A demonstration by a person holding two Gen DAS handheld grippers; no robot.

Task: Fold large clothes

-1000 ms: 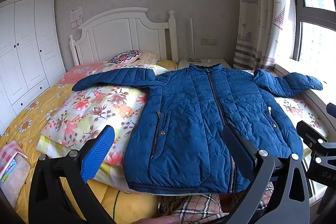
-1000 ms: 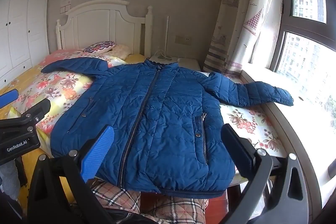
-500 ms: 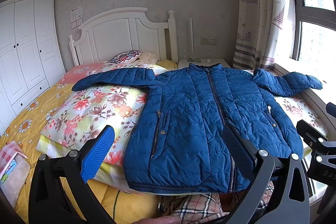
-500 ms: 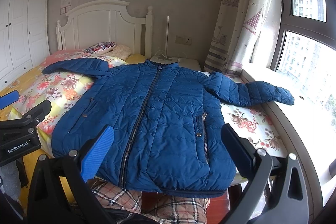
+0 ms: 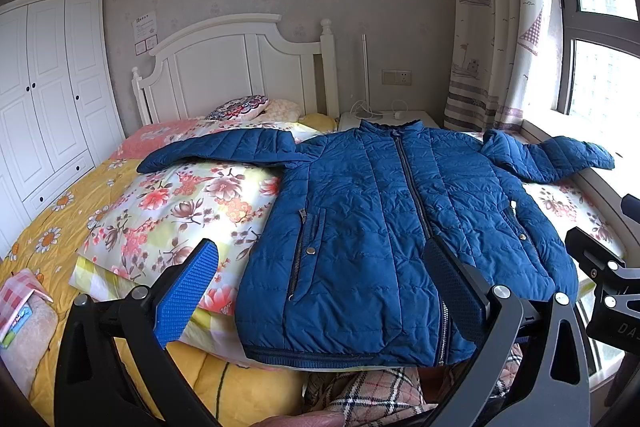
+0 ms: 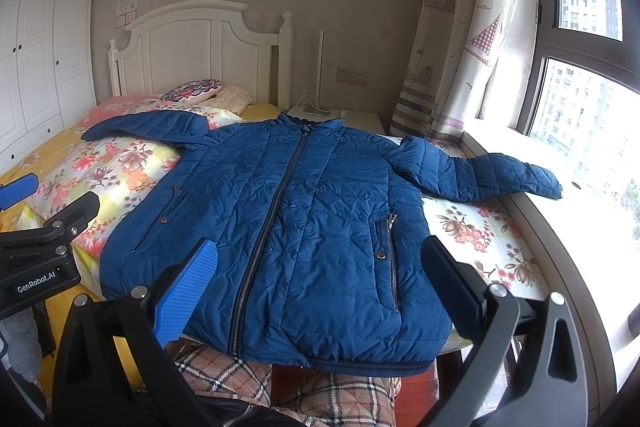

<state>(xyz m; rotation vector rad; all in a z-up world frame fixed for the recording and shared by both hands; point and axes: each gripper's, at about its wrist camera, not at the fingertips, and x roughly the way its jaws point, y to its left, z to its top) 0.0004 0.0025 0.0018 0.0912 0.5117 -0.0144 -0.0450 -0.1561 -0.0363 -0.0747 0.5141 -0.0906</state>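
Observation:
A blue quilted jacket (image 5: pixel 384 227) (image 6: pixel 296 219) lies flat and zipped on the bed, front up, collar toward the headboard and both sleeves spread sideways. Its left sleeve (image 5: pixel 216 151) rests on a floral quilt; its right sleeve (image 6: pixel 488 175) reaches the window sill. My left gripper (image 5: pixel 320 291) hovers open just before the hem, nothing between its blue pads. My right gripper (image 6: pixel 316 287) is open too, above the hem's right half. Each gripper shows at the edge of the other's view.
A floral quilt (image 5: pixel 168 211) and yellow sheet (image 5: pixel 52 223) cover the bed under the jacket. White headboard (image 5: pixel 240 75), pillows and a nightstand (image 6: pixel 352 117) stand behind. Wardrobe (image 5: pixel 44 99) at left, curtain (image 6: pixel 452 27) and window sill (image 6: pixel 560 227) at right. Plaid trousers (image 6: pixel 320 391) show below.
The right wrist view has shifted slightly, so the jacket sits a touch higher and to the right. The left view is nearly unchanged. Both grippers have stayed open.

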